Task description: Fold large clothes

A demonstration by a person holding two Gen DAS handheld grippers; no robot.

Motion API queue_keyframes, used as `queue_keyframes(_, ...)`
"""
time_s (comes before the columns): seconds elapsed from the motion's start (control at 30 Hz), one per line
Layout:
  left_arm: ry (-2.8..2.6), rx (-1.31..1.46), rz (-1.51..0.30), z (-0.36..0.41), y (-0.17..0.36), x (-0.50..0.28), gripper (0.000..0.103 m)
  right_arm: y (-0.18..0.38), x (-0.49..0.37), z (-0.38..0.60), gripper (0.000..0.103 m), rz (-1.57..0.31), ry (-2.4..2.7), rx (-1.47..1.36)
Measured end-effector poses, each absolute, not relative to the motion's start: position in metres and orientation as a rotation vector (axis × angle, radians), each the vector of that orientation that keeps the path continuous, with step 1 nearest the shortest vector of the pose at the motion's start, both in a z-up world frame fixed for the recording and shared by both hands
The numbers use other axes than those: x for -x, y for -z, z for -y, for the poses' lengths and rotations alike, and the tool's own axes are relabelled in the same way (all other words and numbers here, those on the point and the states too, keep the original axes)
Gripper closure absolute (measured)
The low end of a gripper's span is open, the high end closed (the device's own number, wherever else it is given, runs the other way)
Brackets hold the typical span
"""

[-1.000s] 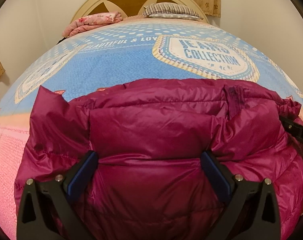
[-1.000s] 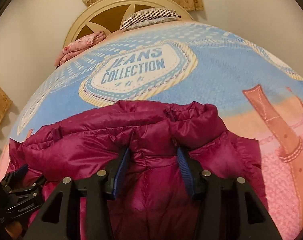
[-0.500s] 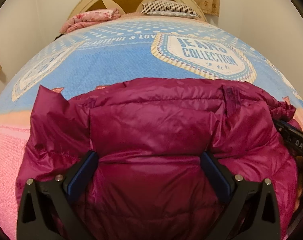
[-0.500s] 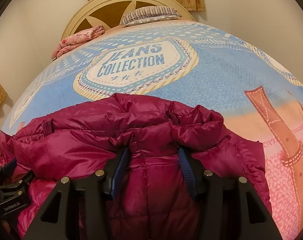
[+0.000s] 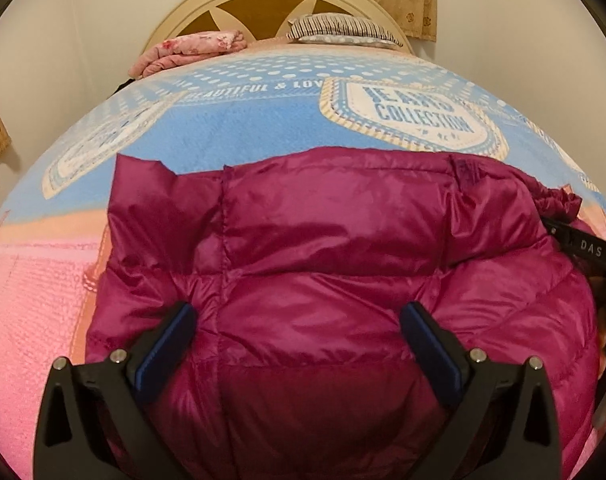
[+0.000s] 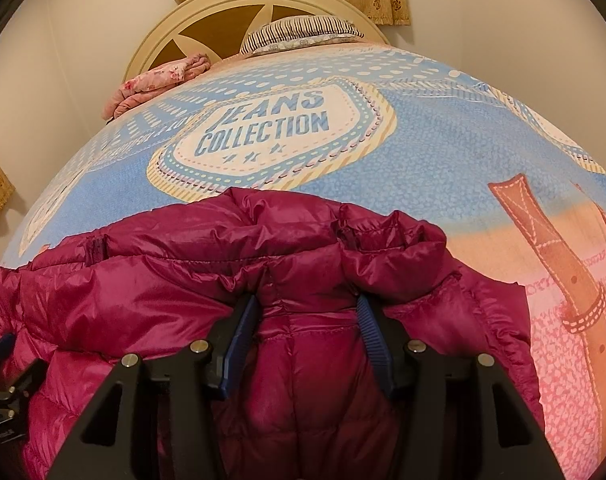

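Blue and pink bedding (image 5: 243, 136) spreads under my work, with a folded floral quilt (image 5: 191, 50) and striped pillow (image 5: 339, 30) by the headboard. My left gripper (image 5: 299, 334) stands wide, both pads pushed into the puffy magenta down jacket (image 5: 335, 240), probably to flatten its bulk. My right gripper (image 6: 307, 320) pinches a padded ridge near the collar, steadying the fold. No containers here.

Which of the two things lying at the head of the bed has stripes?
The pillow, on the right in front of the headboard, has dark and white stripes. The folded blanket to its left is pink with a flower print.
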State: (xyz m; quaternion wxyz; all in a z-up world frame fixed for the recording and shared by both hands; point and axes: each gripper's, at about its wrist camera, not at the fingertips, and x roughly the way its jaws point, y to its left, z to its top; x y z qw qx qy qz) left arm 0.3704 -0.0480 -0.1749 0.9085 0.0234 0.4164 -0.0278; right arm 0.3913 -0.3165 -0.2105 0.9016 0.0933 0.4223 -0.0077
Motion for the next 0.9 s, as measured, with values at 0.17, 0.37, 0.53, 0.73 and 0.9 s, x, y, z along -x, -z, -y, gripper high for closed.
queue_keyframes(0.17, 0.057, -0.035, -0.861, 0.047, 0.178, -0.374, 0.000, 0.209, -0.391, 0.315, 0.049, -0.873, 0.021, -0.184)
queue_keyframes(0.37, 0.049, -0.043, -0.862, 0.050, 0.180, -0.375, 0.000, 0.181, -0.371, 0.302, 0.046, -0.846, 0.064, -0.180)
queue_keyframes(0.53, 0.054, -0.036, -0.862, 0.050, 0.181, -0.376, 0.000, 0.155, -0.344, 0.260, 0.042, -0.764, -0.060, -0.200)
queue_keyframes(0.73, 0.064, -0.013, -0.850, 0.046, 0.179, -0.373, 0.000, 0.183, -0.347, 0.232, 0.042, -0.788, -0.089, -0.202)
queue_keyframes(0.9, 0.075, 0.014, -0.826, 0.037, 0.172, -0.363, 0.000, 0.200, -0.352, 0.231, 0.041, -0.804, -0.101, -0.193)
